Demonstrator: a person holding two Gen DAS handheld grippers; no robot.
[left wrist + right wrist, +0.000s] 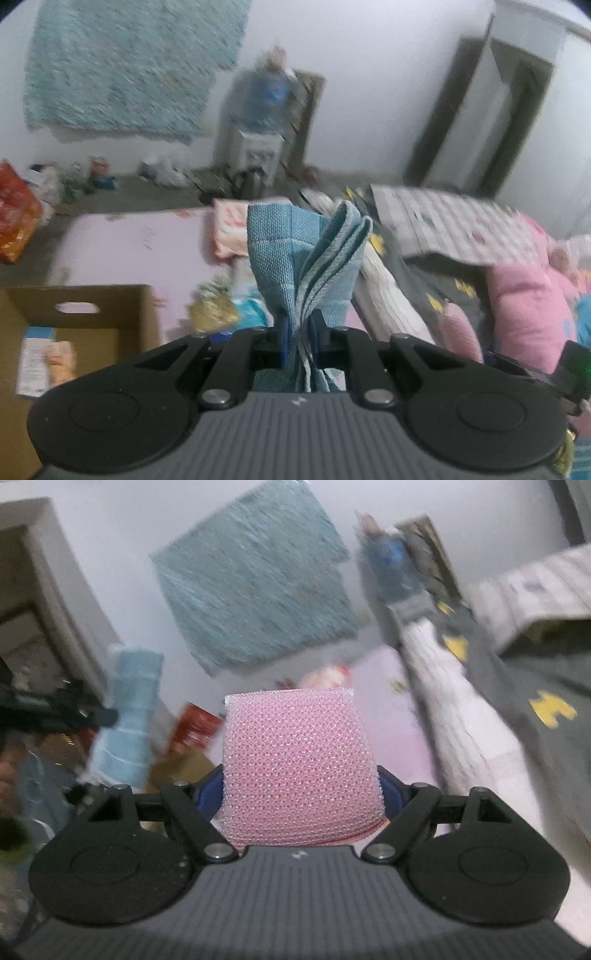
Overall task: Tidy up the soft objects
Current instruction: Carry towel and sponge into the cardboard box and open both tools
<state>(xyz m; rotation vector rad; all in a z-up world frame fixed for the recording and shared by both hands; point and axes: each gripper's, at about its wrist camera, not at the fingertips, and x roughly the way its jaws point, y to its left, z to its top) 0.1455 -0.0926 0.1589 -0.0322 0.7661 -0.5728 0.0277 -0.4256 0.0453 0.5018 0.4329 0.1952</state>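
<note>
I see the folded cloth standing up between my left gripper fingers, the cardboard box below it to the left, the bedding pile right, and the sponge filling my right gripper.

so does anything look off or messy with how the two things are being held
The blue cloth is bunched and twisted, folds fanned out unevenly in the shut left hand-held gripper, not flat. The pink mesh sponge sits squarely in the right hand-held gripper. Nothing looks spilled or damaged.
</note>
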